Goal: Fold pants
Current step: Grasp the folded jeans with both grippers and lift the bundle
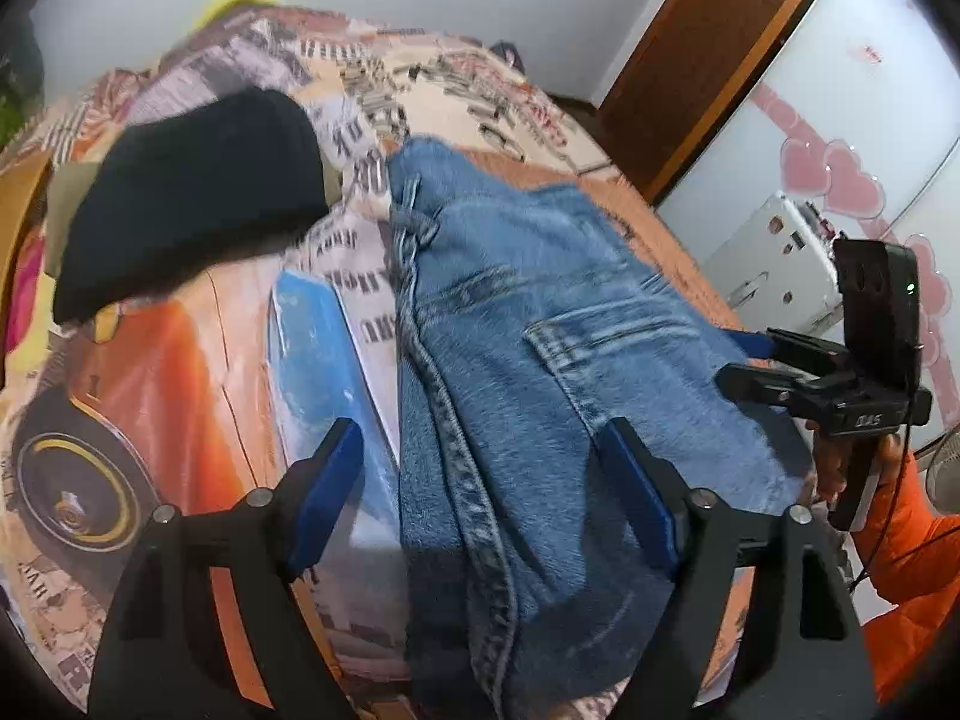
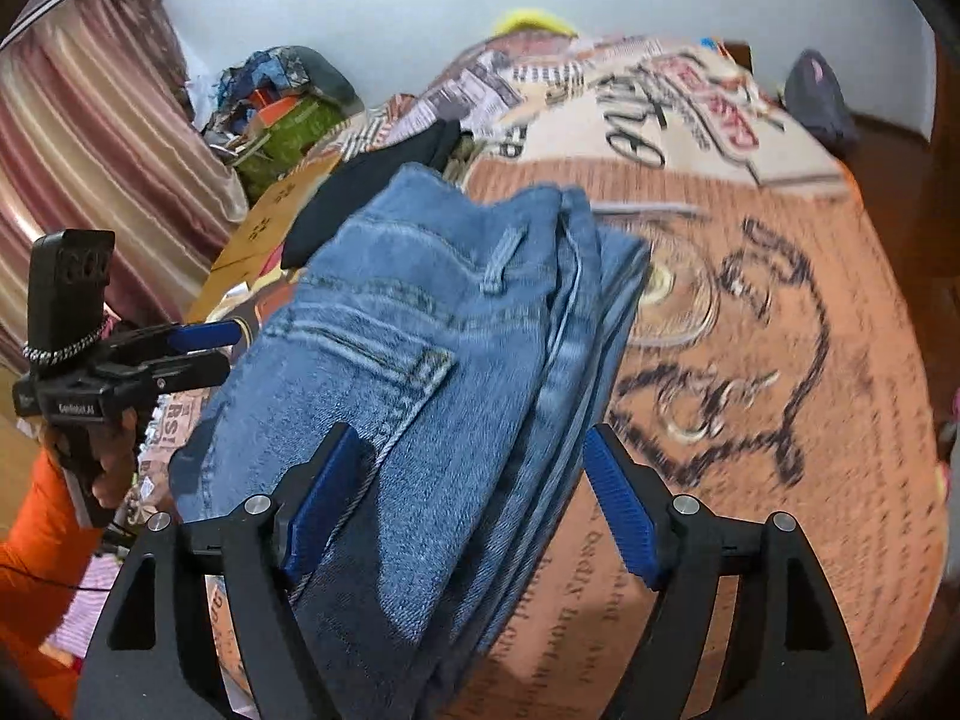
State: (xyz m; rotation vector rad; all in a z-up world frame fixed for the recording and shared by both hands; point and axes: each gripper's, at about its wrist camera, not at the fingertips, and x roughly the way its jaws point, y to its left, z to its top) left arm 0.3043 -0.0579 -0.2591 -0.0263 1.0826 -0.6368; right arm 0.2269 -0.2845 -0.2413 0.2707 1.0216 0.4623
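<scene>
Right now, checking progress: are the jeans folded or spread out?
Folded. The jeans lie as a compact stack on the bedspread, several layered edges along one side, back pocket on top.

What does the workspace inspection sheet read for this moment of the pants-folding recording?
Surface: bed covered by a printed bedspread with an orange car, lettering and a drawn face.
Job's things: blue jeans folded into a layered stack, back pocket up.
Clutter: black garment lying on the bed beyond the jeans; a yellow item at the far edge.
Grippers: left gripper open, jaws astride the jeans' edge, pads not pressing; right gripper open, likewise over the stack.
Cables: thin dark cable along the orange sleeve.
Surroundings: striped curtain, pile of bags beside it, brown door frame, white cabinet with pink hearts.
</scene>
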